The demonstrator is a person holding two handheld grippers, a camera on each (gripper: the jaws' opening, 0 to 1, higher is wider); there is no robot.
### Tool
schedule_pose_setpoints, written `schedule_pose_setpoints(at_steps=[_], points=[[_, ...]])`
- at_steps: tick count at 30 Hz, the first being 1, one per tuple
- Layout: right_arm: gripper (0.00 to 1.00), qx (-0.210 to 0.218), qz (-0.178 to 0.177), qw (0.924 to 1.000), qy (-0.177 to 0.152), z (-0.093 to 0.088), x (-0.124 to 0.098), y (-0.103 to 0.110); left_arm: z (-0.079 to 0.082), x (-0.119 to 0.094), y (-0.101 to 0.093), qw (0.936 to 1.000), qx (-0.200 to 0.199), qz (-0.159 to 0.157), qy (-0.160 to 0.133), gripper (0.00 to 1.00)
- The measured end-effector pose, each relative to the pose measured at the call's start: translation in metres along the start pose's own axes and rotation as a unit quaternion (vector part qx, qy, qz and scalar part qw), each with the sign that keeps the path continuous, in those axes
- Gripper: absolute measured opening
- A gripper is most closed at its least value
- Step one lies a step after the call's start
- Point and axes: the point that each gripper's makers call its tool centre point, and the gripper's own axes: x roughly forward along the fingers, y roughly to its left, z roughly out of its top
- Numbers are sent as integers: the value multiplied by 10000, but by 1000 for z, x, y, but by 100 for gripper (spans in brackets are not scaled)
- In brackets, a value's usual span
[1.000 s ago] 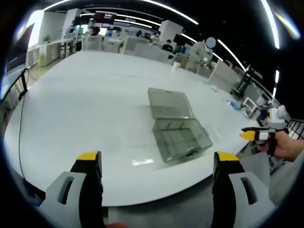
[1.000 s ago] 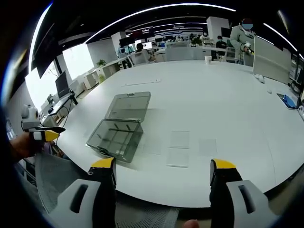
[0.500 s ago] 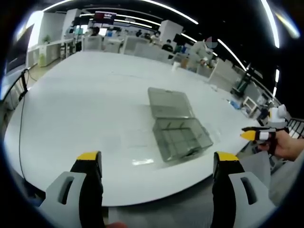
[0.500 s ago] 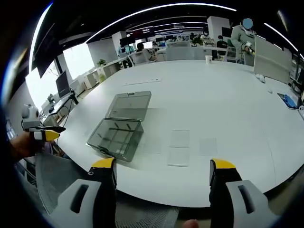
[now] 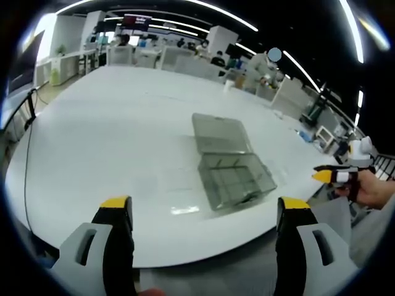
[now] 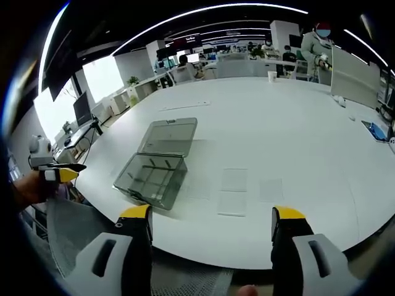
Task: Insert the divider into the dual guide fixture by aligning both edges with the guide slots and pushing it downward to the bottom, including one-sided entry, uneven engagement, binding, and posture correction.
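A smoky transparent box (image 5: pixel 236 179) with inner slots lies open on the white table (image 5: pixel 105 123), its lid (image 5: pixel 220 133) flat behind it. The same box (image 6: pixel 150 178) and lid (image 6: pixel 169 135) appear in the right gripper view. Clear flat dividers (image 6: pixel 233 190) lie on the table to the right of the box there; in the left gripper view the clear dividers (image 5: pixel 176 180) lie to its left. My left gripper (image 5: pixel 203 213) is open and empty, short of the table edge. My right gripper (image 6: pixel 211 222) is likewise open and empty. Each gripper also enters the other's view: right gripper (image 5: pixel 336 176), left gripper (image 6: pixel 57 174).
The table's near edge (image 5: pixel 203 250) curves just ahead of both grippers. A blue item (image 6: pixel 374 131) lies at the far right of the table. A paper cup (image 6: pixel 270 76) stands at the far side. Desks, monitors and people fill the office behind.
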Motion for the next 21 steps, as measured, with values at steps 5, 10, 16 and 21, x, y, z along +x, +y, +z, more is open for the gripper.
schedule_pose_setpoints(at_steps=[5,10,16,21], points=[[76,38,36,10000,27,0,1,0,1,1,0,10000,-40,-8,-1,95],[76,43,64,10000,46,0,2,0,1,1,0,10000,-65,3,-5,94],[76,83,136,9999,38,1,4,2,2,1,1,9999,-122,-21,-4,94],[75,105,188,9997,62,1,7,1,3,0,-1,9998,-169,-52,-7,94]])
